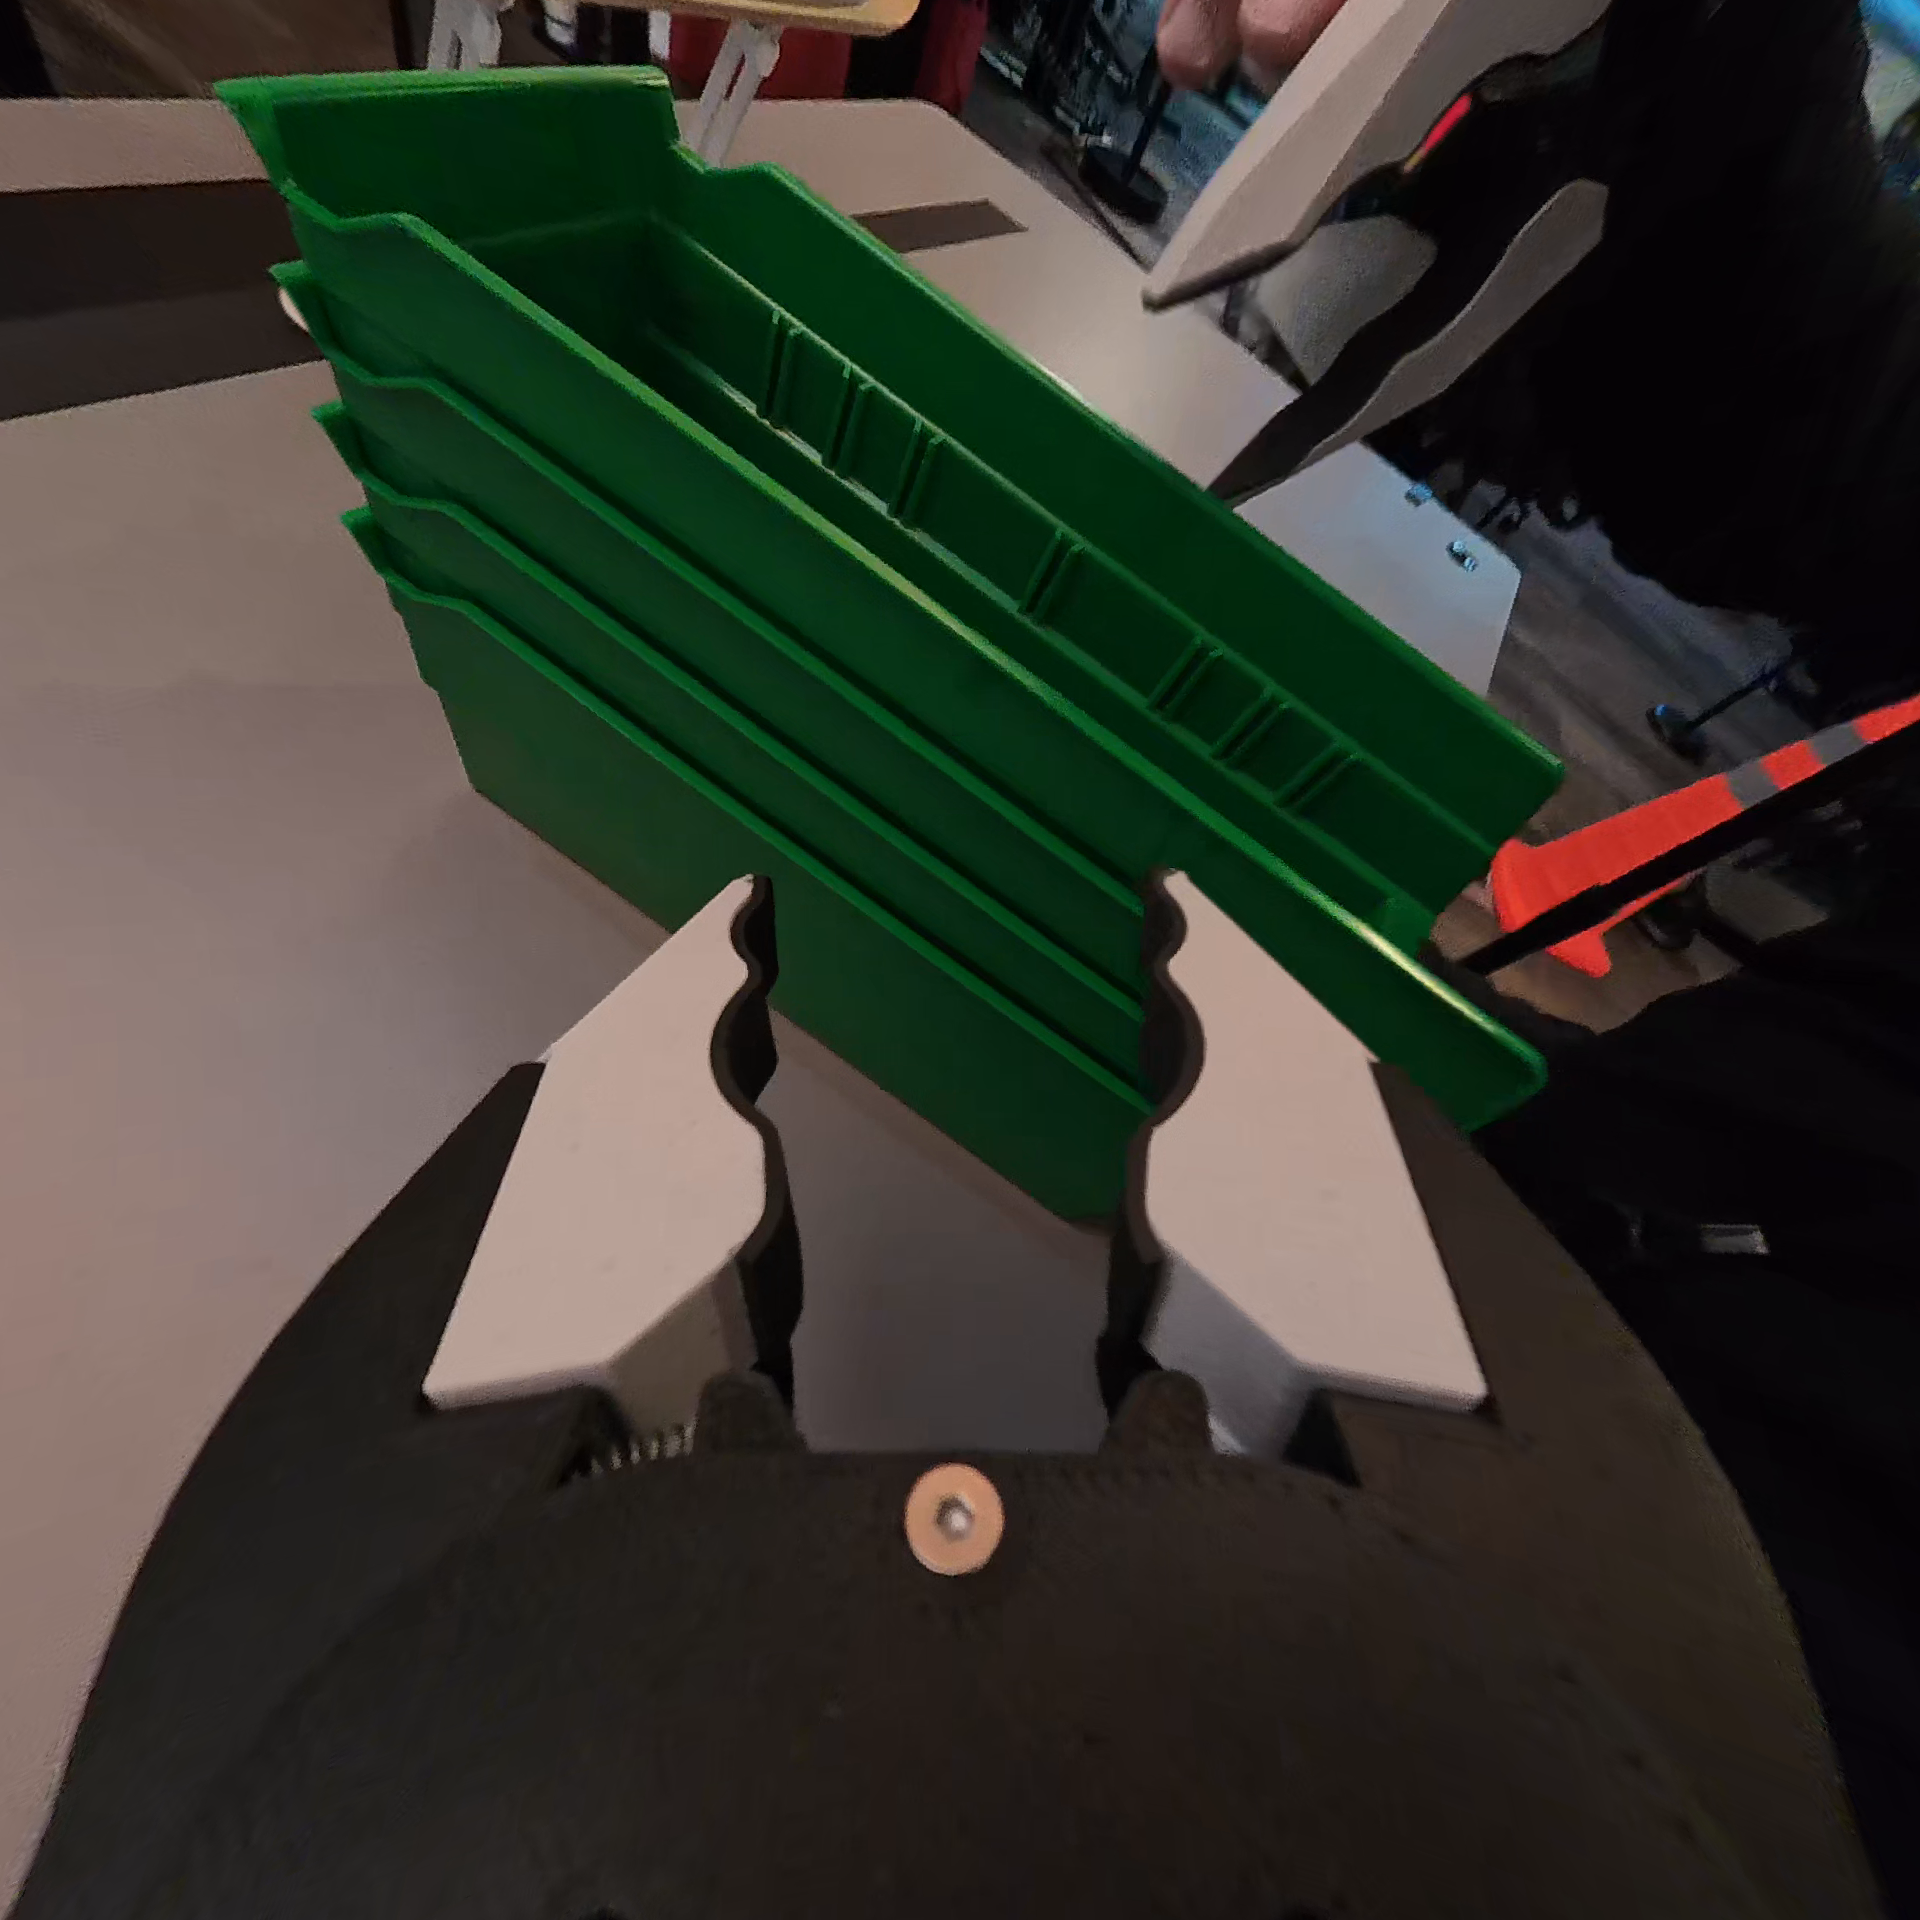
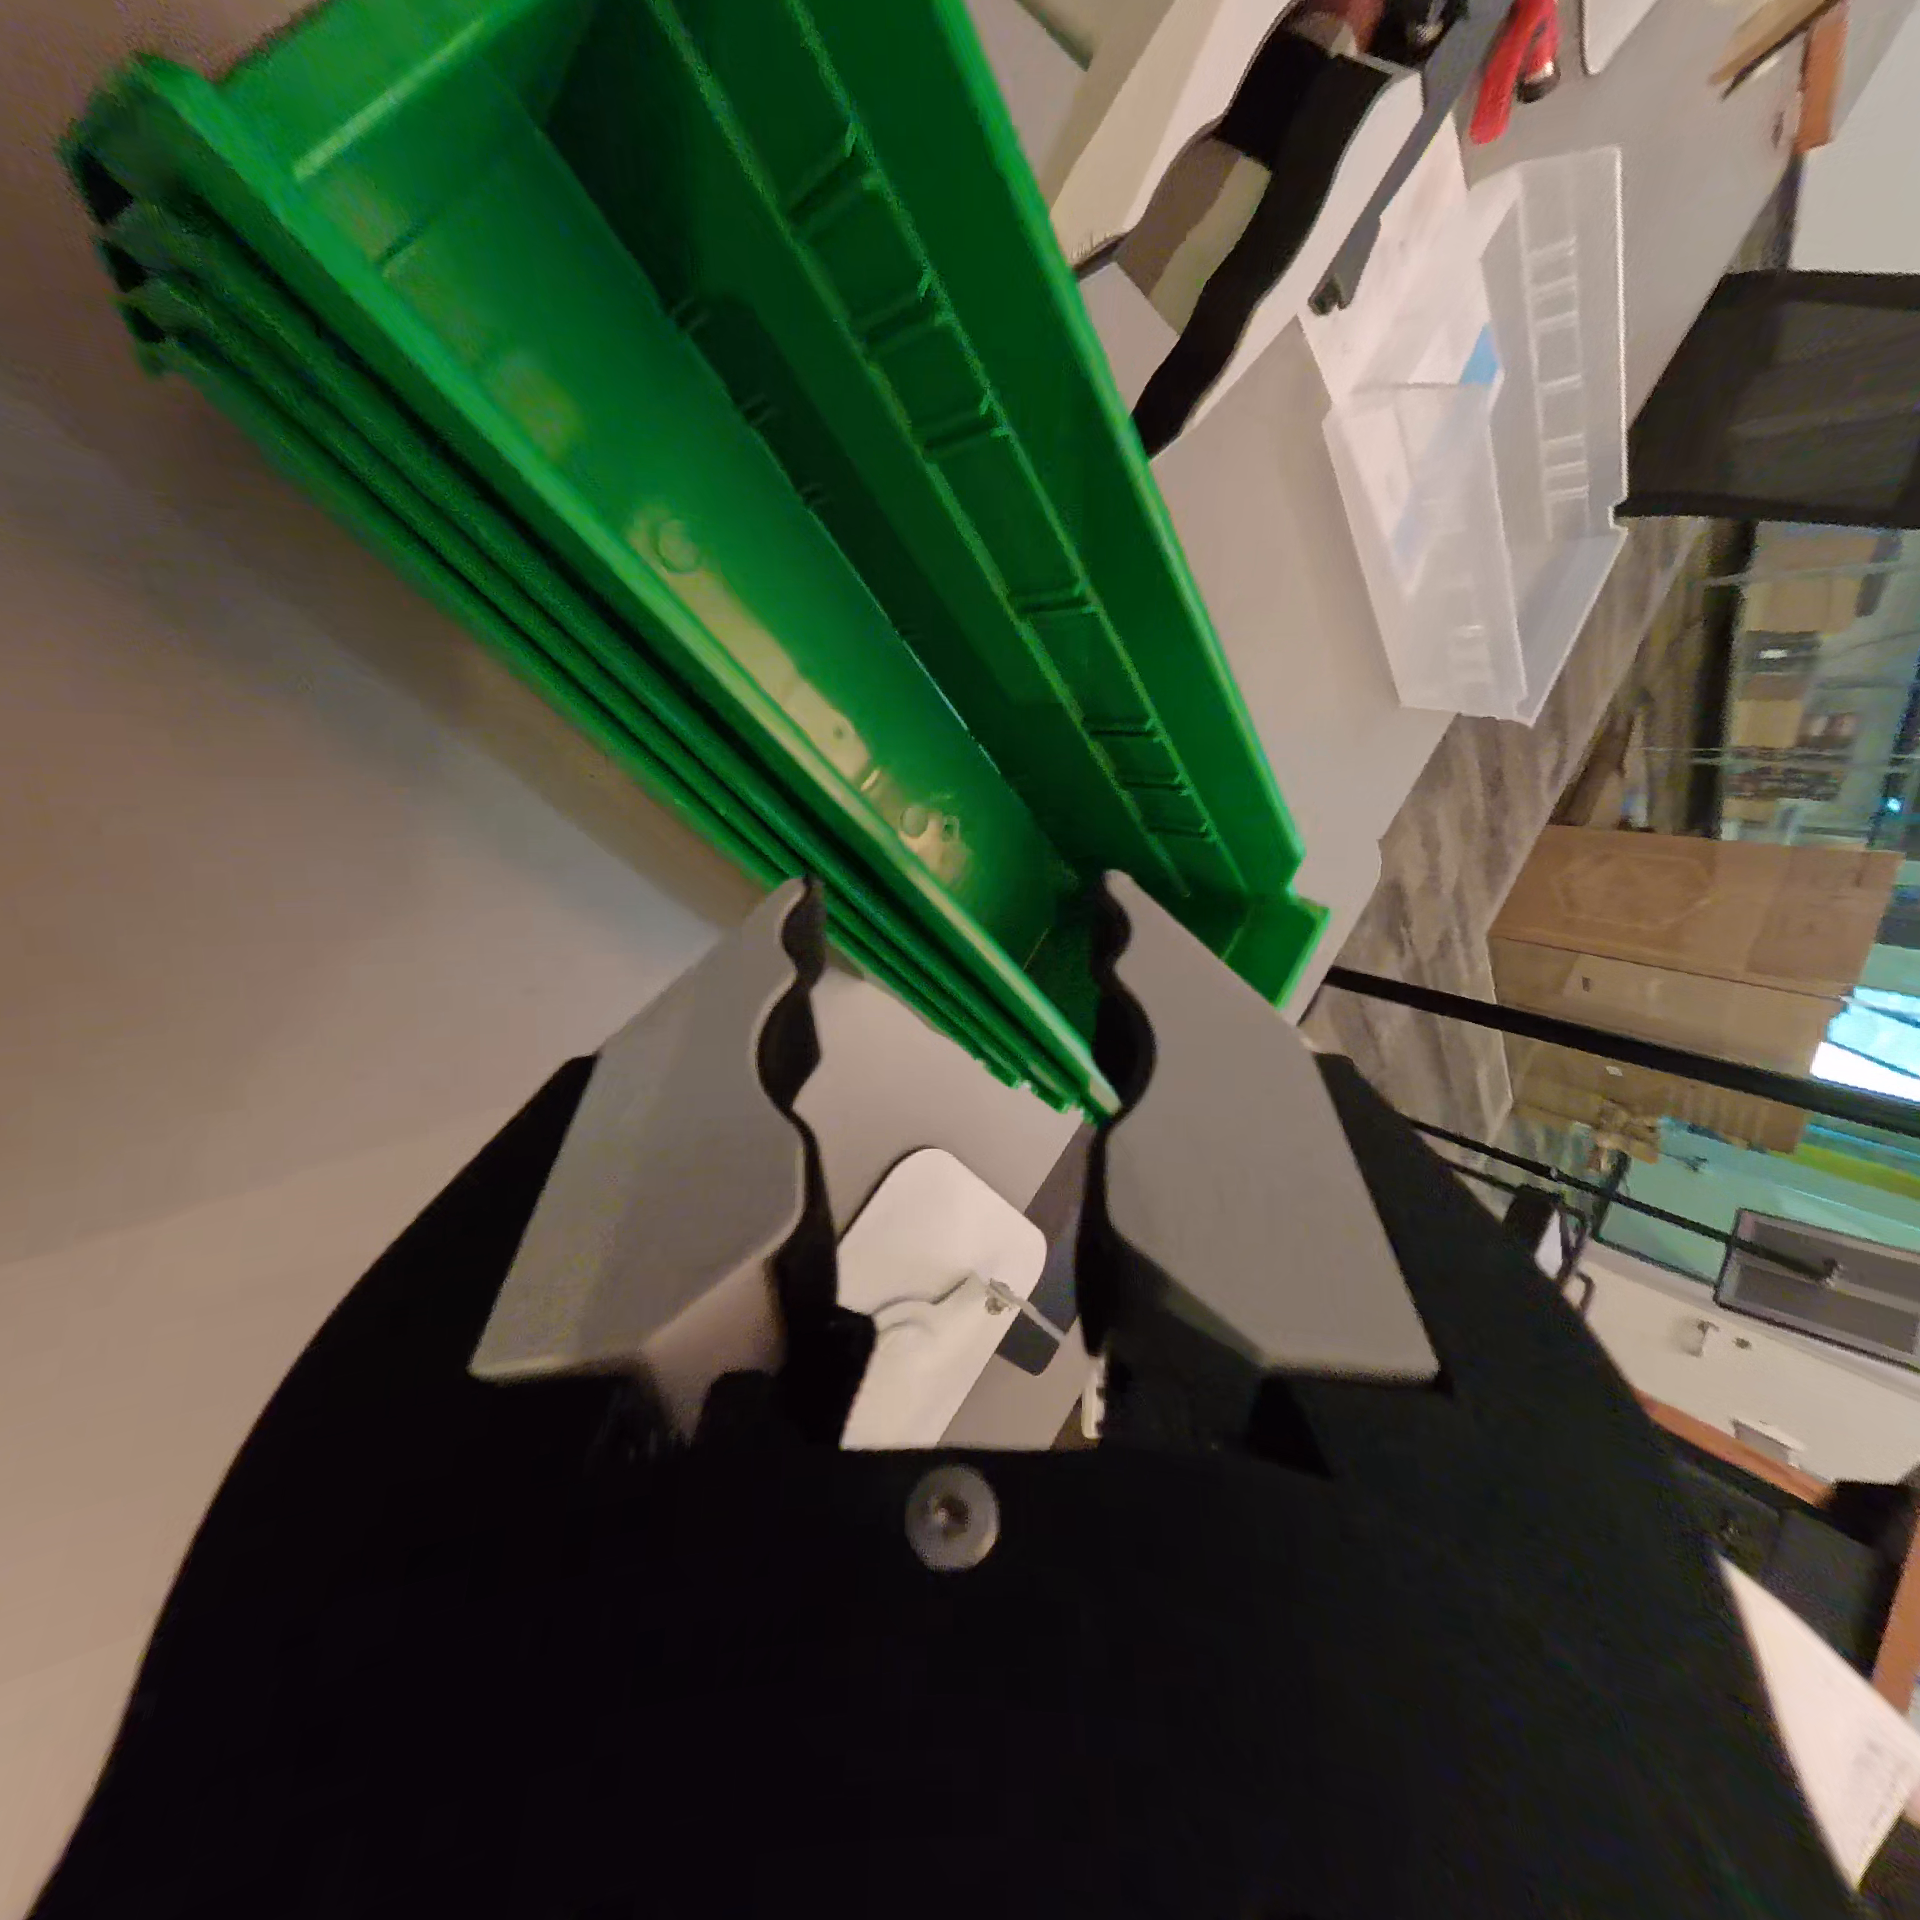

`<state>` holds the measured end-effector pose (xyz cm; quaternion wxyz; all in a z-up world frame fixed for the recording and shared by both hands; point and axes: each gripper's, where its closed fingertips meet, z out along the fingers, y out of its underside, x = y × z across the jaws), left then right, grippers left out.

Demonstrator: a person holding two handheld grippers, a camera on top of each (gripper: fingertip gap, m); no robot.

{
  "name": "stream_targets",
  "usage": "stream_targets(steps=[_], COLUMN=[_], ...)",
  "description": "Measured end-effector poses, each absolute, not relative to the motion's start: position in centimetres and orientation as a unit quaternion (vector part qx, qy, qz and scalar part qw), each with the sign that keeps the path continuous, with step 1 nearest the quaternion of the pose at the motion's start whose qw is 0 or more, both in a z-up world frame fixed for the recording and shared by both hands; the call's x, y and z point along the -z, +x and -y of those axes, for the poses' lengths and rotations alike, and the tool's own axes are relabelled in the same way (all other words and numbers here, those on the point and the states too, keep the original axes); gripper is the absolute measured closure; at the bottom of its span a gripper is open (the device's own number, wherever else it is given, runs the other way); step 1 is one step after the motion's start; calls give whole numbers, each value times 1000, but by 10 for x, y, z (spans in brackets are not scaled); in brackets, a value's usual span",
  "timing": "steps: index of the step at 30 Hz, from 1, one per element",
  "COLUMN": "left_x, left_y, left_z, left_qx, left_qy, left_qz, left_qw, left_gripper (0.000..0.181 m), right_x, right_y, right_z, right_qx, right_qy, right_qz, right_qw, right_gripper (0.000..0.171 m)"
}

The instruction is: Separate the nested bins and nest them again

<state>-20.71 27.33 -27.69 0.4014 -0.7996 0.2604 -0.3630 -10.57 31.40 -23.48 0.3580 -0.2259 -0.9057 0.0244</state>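
The nested green bins are stacked four deep on the grey table, tilted. The left gripper is spread wide around the near end of the lower bins; contact cannot be confirmed. The right gripper is spread wide too, the near corner of the bin walls lying against its right finger. For a clean separation, the lower bins should be steadied while only the top bin is drawn out along its length.

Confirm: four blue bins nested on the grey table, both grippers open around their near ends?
Not quite: the bins are green, not blue, as the left wrist view shows. The rest holds: four nested on the grey table, left gripper and right gripper open around their near ends.
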Motion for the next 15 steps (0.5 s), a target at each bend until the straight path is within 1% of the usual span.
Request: stream_targets(steps=[4, 6, 8, 11, 13, 15], left_x=[270, 276, 287, 305, 313, 310], left_y=[-213, -216, -216, -212, -212, -211], left_z=[-252, -236, -218, -199, -195, -198], left_qx=[366, 349, 333, 319, 315, 333], left_qy=[-804, -813, -826, -838, -844, -836], left_qz=[-214, -191, -178, -172, -166, -151], left_qw=[417, 424, 419, 408, 401, 410], left_gripper=[102, 98, 99, 100, 101, 103], right_x=[224, 230, 239, 255, 261, 266], right_y=[-122, -129, -133, -136, -136, -132], right_z=[-285, -266, -248, -232, -221, -209], right_qx=[-55, -58, -61, -52, -53, -52], right_qy=[-178, -142, -112, -68, -43, -22], right_qz=[940, 960, 974, 987, 991, 993], right_qw=[285, 235, 185, 135, 118, 101], right_gripper=[92, 78, 67, 58, 54, 53])
